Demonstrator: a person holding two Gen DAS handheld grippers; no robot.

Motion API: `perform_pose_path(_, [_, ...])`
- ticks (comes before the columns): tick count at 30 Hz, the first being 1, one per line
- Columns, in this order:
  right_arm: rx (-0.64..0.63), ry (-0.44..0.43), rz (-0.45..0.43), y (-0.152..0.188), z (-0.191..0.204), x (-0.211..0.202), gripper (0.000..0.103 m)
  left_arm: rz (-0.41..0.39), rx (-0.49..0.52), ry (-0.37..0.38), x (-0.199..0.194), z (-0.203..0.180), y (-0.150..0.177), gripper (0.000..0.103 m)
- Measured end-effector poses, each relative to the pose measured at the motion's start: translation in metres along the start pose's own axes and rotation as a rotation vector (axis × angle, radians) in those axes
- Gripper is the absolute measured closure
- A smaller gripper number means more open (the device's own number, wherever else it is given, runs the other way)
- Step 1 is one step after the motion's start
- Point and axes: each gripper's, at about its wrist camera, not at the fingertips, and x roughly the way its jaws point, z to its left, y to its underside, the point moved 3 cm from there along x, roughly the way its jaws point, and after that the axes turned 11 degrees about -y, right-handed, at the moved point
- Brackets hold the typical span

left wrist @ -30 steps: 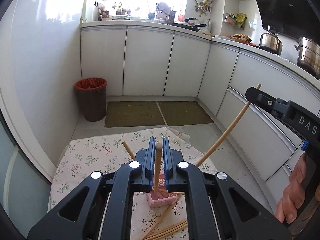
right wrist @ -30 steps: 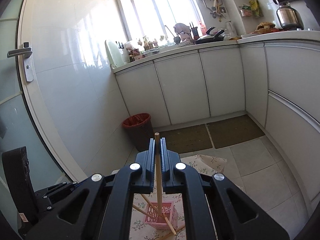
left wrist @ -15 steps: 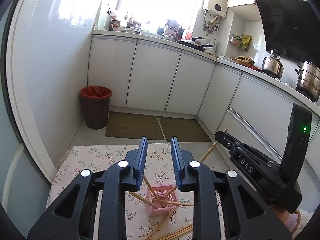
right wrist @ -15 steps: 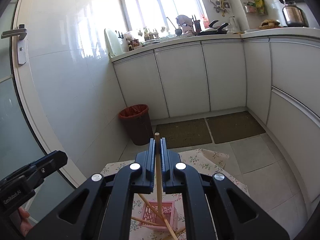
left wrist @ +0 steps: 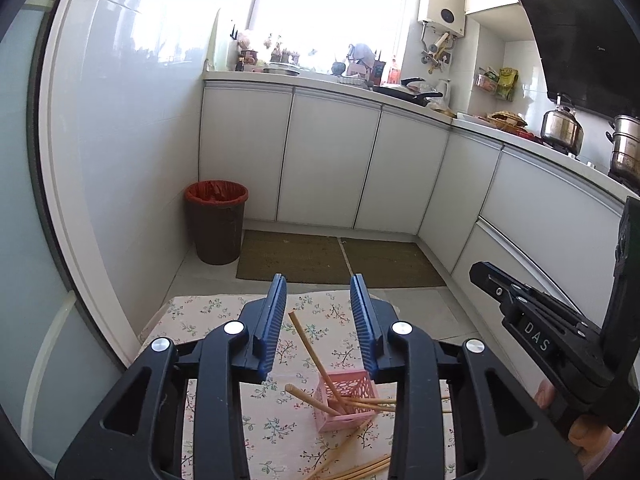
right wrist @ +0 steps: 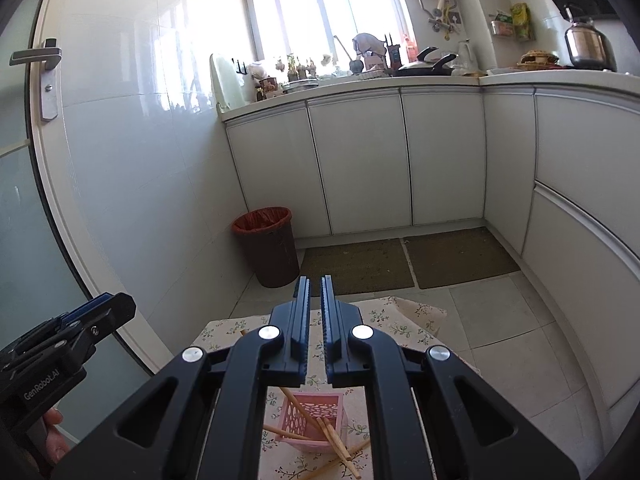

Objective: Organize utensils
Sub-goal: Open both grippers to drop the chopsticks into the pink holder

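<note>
A pink lattice basket [left wrist: 346,404] stands on the floral tablecloth [left wrist: 200,320] with several wooden chopsticks [left wrist: 304,340] leaning in it. My left gripper [left wrist: 318,280] hovers above and behind the basket; its jaws are opening and nothing is between them. In the right wrist view the basket [right wrist: 324,408] lies just below my right gripper [right wrist: 315,280], whose jaws stand almost together with no chopstick between them. The right gripper [left wrist: 520,312] shows at the right edge of the left view, and the left gripper [right wrist: 72,328] at the left edge of the right view.
Loose chopsticks [left wrist: 360,470] lie on the cloth in front of the basket. Beyond the table's far edge are a brown bin [left wrist: 218,224] with a red liner, two floor mats [left wrist: 340,256] and white cabinets [left wrist: 328,160]. A hand [right wrist: 52,436] holds the left gripper.
The left jaws let go of their chopstick and spread apart, and it now leans in the basket. The chopstick that stood between the right jaws is gone from them.
</note>
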Motion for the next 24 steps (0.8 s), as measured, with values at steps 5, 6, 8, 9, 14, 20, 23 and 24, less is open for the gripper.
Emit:
perform_pose_path(5, [0.028,0.015,-0.048,0.001,0.001,-0.031,0.054,-0.034,0.04,-0.031,-0.014,-0.008,0.0,0.055])
perform_pose_path(6, [0.028,0.023,-0.055,0.002,0.001,-0.037,0.05,-0.044,0.047,-0.04,-0.018,-0.01,0.001,0.052])
perform_pose_path(8, [0.023,0.046,-0.063,0.004,0.001,-0.048,0.044,-0.062,0.053,-0.05,-0.025,-0.013,0.003,0.036])
perform_pose_path(9, [0.022,0.058,-0.068,0.006,0.0,-0.053,0.035,-0.068,0.056,-0.051,-0.028,-0.015,0.004,0.033])
perform_pose_path(14, [0.066,0.098,-0.11,0.019,-0.009,-0.079,0.013,-0.083,0.112,-0.063,-0.039,-0.03,0.013,0.019])
perform_pose_path(20, [0.128,0.138,-0.107,0.032,-0.027,-0.096,0.01,-0.064,0.161,-0.062,-0.043,-0.041,0.031,0.015])
perform_pose_path(23, [0.154,0.162,-0.123,0.037,-0.036,-0.107,0.009,-0.062,0.185,-0.064,-0.044,-0.046,0.036,0.012])
perform_pose_path(24, [0.163,0.167,-0.129,0.039,-0.039,-0.111,0.009,-0.061,0.189,-0.063,-0.043,-0.048,0.036,0.011])
